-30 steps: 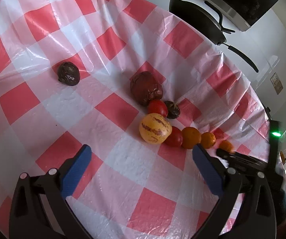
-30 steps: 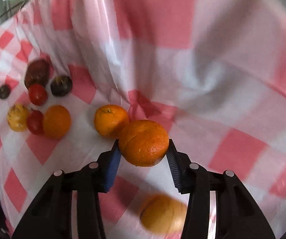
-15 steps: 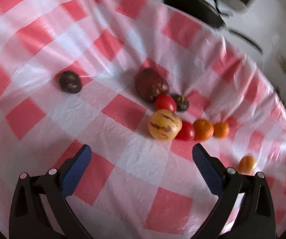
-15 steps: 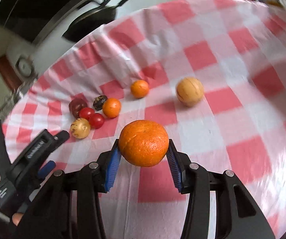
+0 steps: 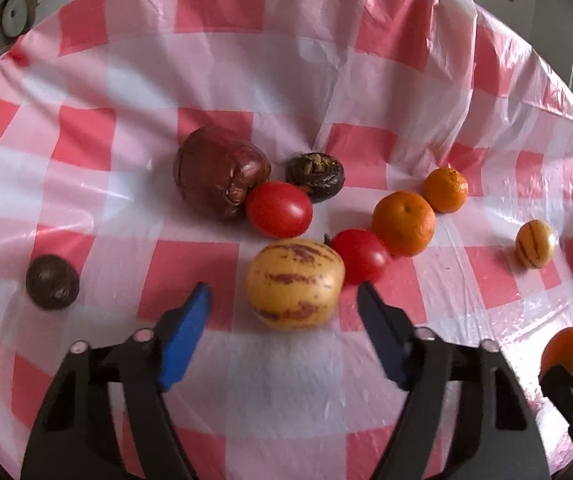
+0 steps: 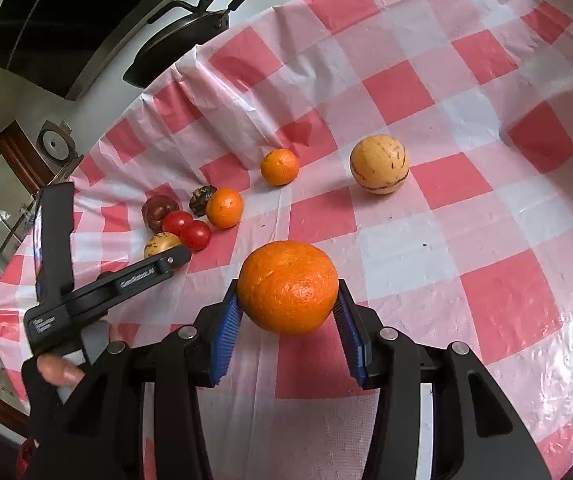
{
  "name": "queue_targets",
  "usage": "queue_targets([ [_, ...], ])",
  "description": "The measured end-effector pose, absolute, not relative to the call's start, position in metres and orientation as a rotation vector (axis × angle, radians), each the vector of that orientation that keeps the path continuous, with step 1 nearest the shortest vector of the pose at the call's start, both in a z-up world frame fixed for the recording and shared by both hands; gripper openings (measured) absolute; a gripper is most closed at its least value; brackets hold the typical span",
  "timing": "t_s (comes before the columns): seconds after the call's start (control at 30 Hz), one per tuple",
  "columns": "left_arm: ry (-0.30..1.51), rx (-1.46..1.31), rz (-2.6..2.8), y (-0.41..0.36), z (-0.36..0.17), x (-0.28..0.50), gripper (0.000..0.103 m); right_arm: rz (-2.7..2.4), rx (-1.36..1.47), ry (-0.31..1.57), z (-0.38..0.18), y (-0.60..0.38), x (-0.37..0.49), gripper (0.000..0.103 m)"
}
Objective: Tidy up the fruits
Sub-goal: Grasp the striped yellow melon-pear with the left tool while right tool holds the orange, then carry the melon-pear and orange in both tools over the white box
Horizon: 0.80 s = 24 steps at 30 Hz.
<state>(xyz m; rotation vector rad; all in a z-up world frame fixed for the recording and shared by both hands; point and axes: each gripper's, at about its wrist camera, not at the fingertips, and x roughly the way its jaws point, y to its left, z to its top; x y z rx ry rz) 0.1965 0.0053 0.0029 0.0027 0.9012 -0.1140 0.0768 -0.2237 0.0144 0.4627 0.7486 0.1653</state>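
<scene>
Gripping a large orange (image 6: 288,286) between its blue pads, the right gripper (image 6: 288,312) holds it above the checked tablecloth (image 6: 466,208); the left gripper (image 5: 284,308) has just been closing, jaws either side of a striped yellow fruit (image 5: 294,283), not touching, beside the fruit cluster's tomato (image 5: 360,255)

Glossy crinkled plastic tablecloth (image 6: 466,208); dimpled orange (image 6: 288,292)
</scene>
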Motion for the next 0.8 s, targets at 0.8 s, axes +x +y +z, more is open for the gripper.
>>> queue_targets([
  [0.8,0.717,-0.144,-0.053,0.024,0.029,0.139,0.044,0.184,0.496,0.746,0.010,-0.230,0.079,0.046],
])
